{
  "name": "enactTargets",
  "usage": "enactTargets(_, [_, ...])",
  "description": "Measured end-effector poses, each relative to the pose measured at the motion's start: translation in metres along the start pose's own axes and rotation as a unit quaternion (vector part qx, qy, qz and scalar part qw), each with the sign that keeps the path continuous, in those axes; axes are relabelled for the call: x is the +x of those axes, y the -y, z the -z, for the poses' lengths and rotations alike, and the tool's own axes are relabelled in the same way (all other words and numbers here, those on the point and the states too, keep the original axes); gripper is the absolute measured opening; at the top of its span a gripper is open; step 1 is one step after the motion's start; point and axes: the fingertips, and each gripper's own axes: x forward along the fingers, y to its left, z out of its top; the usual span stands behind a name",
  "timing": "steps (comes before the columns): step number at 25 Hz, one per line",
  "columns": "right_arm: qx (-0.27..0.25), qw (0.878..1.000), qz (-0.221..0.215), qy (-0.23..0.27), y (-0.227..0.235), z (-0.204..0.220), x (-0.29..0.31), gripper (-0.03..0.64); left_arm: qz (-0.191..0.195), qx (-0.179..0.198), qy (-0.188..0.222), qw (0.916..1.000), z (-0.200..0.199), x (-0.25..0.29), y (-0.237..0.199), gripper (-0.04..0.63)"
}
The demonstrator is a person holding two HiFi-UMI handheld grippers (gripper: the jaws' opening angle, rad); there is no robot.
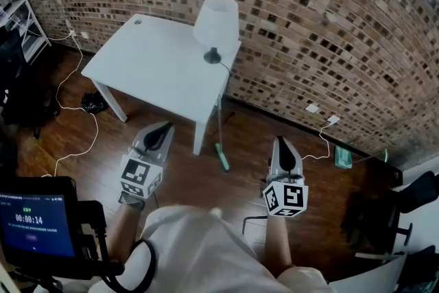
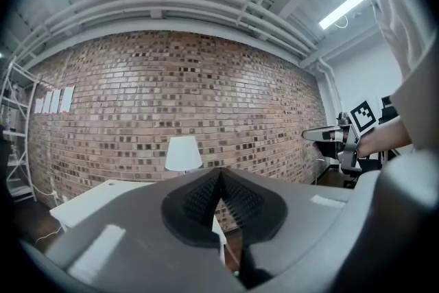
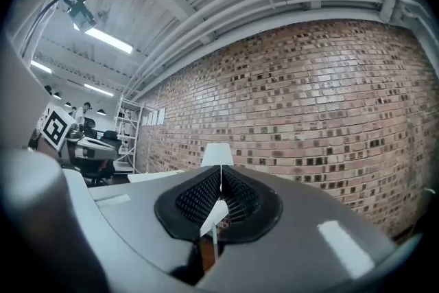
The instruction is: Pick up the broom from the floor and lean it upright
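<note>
1. Brick wall (image 1: 329, 24) is running across the far side, with a dark wooden floor (image 1: 206, 178) lying below it.
2. White surface (image 1: 151, 62) is standing by that wall, carrying a white-shaded lamp (image 1: 216, 22) at its right-hand edge.
3. Both forearms (image 1: 122, 230) are reaching forward from the person's body, side by side and well apart. Each is holding its tool out roughly level toward the wall, marker cube facing up.
4. Left tongs (image 1: 164, 127) are hovering above the floor just in front of the surface's near leg. The jaws are sitting together at the tips, with nothing between them.
5. Right tongs (image 1: 279, 142) are hovering over bare floor further right. The jaws are likewise pressing together and carrying nothing.
6. Between the two tools, the broom (image 1: 222, 156) is standing with its green head on the floor. Its thin handle is rising against the surface's edge below the lamp, well apart from both tongs.
</note>
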Motion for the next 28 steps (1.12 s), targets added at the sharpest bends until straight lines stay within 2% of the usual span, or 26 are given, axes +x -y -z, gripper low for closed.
enactTargets(3, [0.013, 1.0, -0.002, 0.005, -0.016, -0.003, -0.005, 0.014, 0.019, -0.001, -0.007, 0.9998, 0.003, -0.006, -0.004, 0.0])
enactTargets(5, [0.024, 1.0, -0.002, 0.002, -0.028, 0.0, -0.009, 0.014, 0.053, -0.003, -0.011, 0.9985, 0.01, -0.009, 0.0, 0.0])
enactTargets(7, [0.032, 0.999, 0.0, -0.014, -0.04, 0.01, -0.016, 0.012, 0.085, -0.009, -0.018, 0.9962, 0.024, -0.018, 0.009, 0.0])
enactTargets(9, [0.032, 0.999, 0.005, -0.036, -0.053, 0.024, -0.026, 0.012, 0.099, -0.017, -0.026, 0.9946, 0.041, -0.029, 0.014, 0.0])
enactTargets(13, [0.024, 0.998, -0.019, -0.061, -0.081, 0.04, -0.06, 0.014, 0.098, -0.023, -0.053, 0.9936, 0.065, -0.057, 0.026, 0.0])
enactTargets(16, [0.038, 0.998, -0.034, -0.043, -0.086, 0.036, -0.092, 0.013, 0.097, -0.046, -0.057, 0.9927, 0.071, -0.081, 0.043, 0.0])
enactTargets(18, [0.047, 0.998, -0.032, -0.026, -0.086, 0.028, -0.114, 0.014, 0.101, -0.053, -0.048, 0.9923, 0.068, -0.1, 0.056, 0.0])
enactTargets(21, [0.049, 0.998, -0.032, -0.002, -0.086, 0.017, -0.154, 0.014, 0.101, -0.039, -0.029, 0.9936, 0.058, -0.13, 0.081, 0.0])
enactTargets(24, [0.024, 0.998, -0.05, 0.023, -0.096, 0.005, -0.207, 0.014, 0.09, -0.03, -0.005, 0.9954, 0.046, -0.171, 0.111, 0.0])
enactTargets(28, [-0.005, 0.995, -0.074, 0.06, -0.114, -0.008, -0.297, 0.014, 0.096, -0.013, 0.016, 0.9952, 0.037, -0.242, 0.173, 0.0])
